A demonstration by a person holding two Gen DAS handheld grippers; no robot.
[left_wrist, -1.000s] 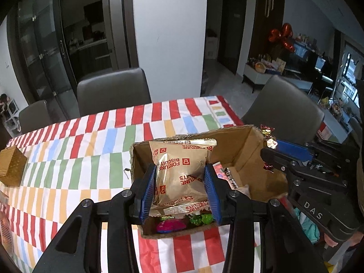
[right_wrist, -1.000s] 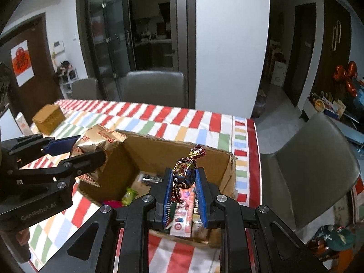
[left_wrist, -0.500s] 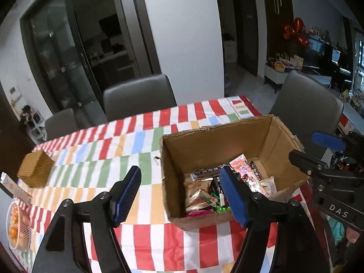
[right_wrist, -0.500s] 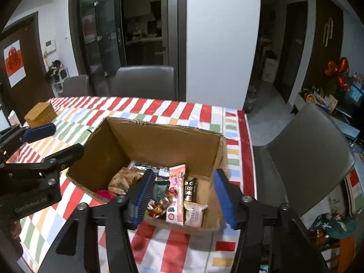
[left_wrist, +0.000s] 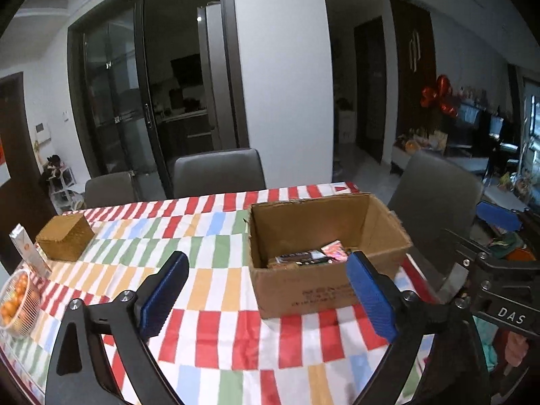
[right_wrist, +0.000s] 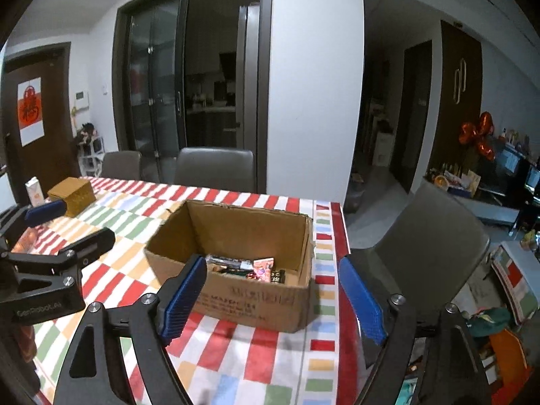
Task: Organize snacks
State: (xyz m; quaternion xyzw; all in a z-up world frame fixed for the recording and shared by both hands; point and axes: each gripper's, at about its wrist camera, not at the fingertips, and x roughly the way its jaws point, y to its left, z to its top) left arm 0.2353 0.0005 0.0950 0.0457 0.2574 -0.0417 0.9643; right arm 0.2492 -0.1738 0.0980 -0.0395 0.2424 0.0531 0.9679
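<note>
An open cardboard box (left_wrist: 324,283) stands on the striped tablecloth (left_wrist: 216,317) near the table's right end, with several snack packets (left_wrist: 308,256) lying inside. It also shows in the right wrist view (right_wrist: 256,300), its snacks (right_wrist: 248,267) visible over the near wall. My left gripper (left_wrist: 266,290) is open and empty, held back from the box and to its left. My right gripper (right_wrist: 271,295) is open and empty, held back in front of the box. Each gripper shows at the edge of the other's view.
A small woven box (left_wrist: 65,236) and a carton (left_wrist: 25,249) sit at the table's far left, and a basket of oranges (left_wrist: 15,298) at the left edge. Grey chairs (left_wrist: 219,177) stand behind the table, another (right_wrist: 425,236) at its right end.
One second ago my left gripper held a biscuit packet and my right a wrapped candy over the box. Both let go into the box, opened wide, and pulled back and up.
</note>
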